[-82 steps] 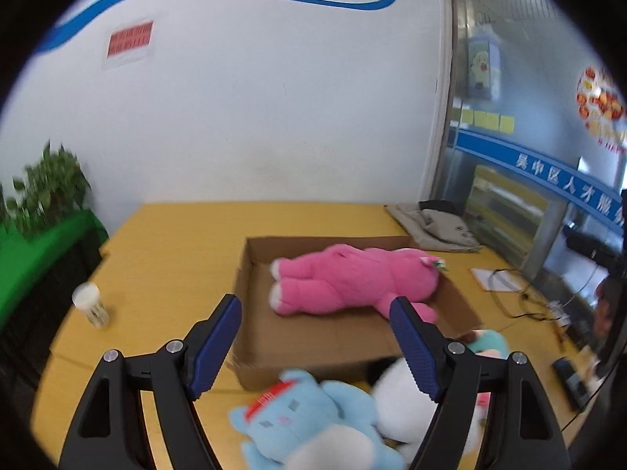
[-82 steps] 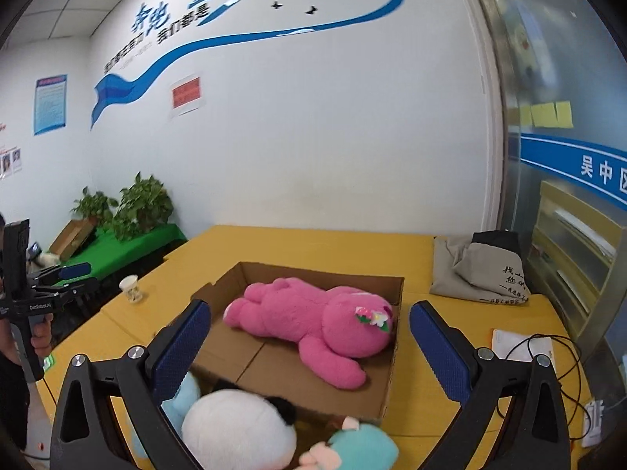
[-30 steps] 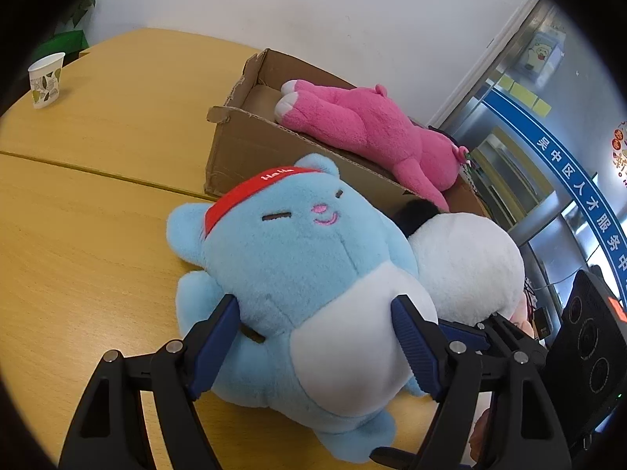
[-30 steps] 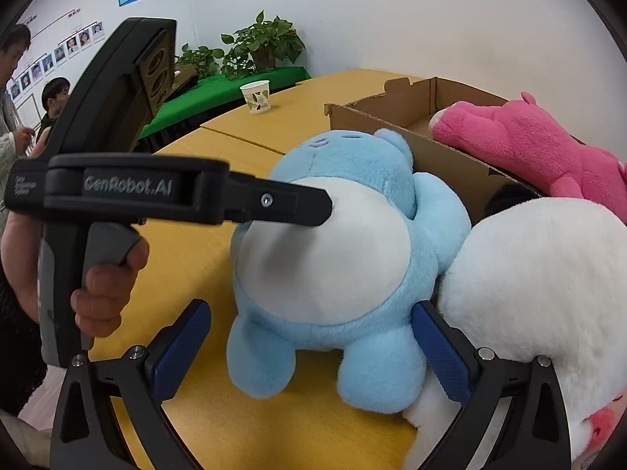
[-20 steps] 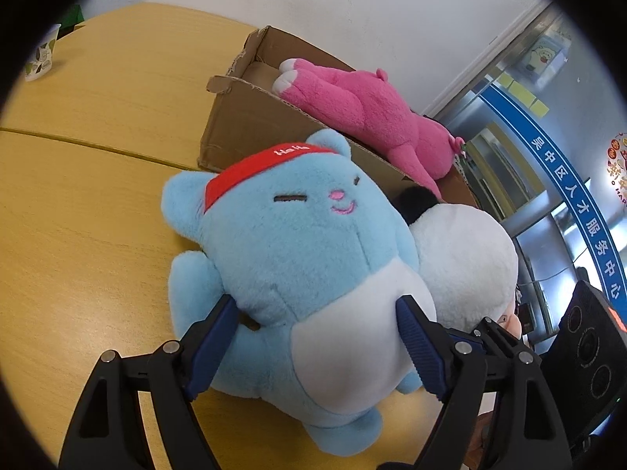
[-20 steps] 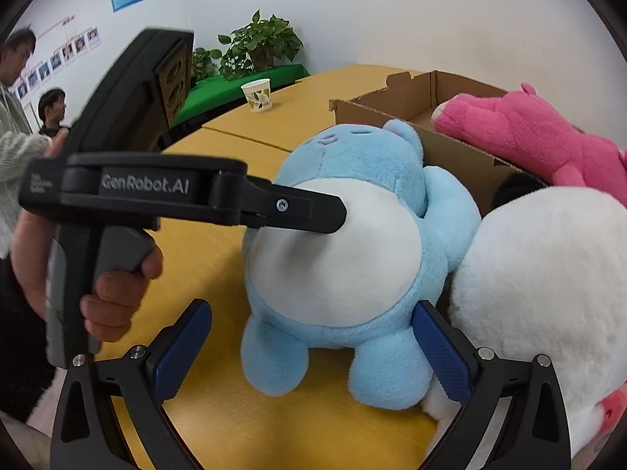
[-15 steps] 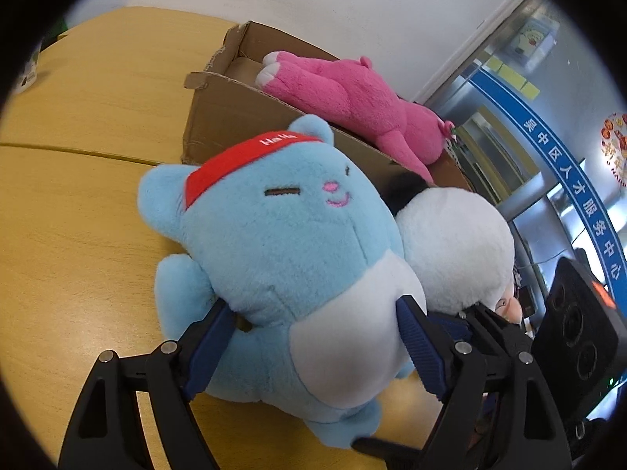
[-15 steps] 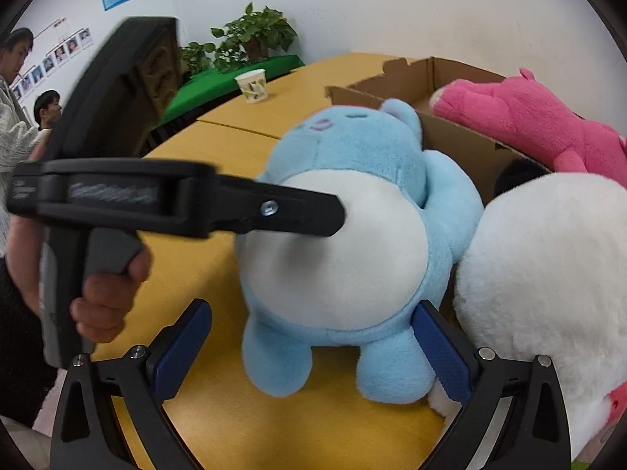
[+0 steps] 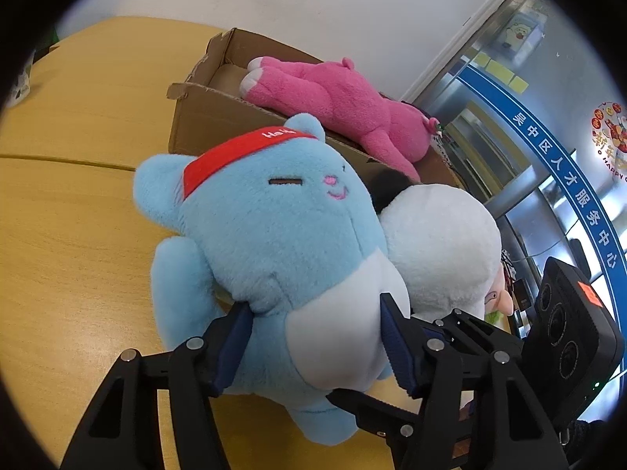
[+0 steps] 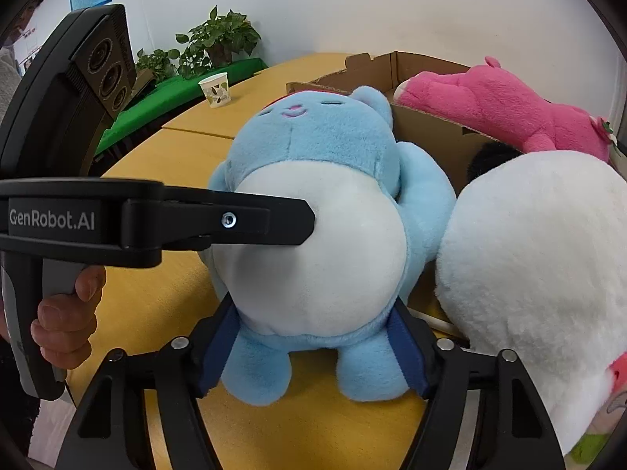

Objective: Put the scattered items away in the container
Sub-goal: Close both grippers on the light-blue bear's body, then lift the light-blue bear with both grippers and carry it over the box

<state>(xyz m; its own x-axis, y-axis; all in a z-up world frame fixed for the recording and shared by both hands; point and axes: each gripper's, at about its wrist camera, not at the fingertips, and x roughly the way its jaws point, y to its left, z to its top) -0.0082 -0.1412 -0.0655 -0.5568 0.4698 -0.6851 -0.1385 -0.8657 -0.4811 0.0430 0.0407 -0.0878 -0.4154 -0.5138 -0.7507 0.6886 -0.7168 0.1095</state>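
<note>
Two grippers, left gripper (image 9: 319, 342) and right gripper (image 10: 313, 346), now squeeze blue plush (image 9: 274, 243); previously wide.

The cardboard box (image 9: 219, 117) served as the landmark. Against its near wall sat the blue plush (image 9: 274, 243), pinched at the waist by both the left gripper (image 9: 317, 342) and the right gripper (image 10: 313, 346), so no gap was left there. The white plush (image 9: 443, 250) crowded the same wall beside it. Inside the box, the pink plush (image 9: 337, 98) filled the far side; bare floor showed only at the left end. Left of the box, the wooden table (image 9: 78, 203) lay open up to a paper cup (image 10: 214, 89).
</note>
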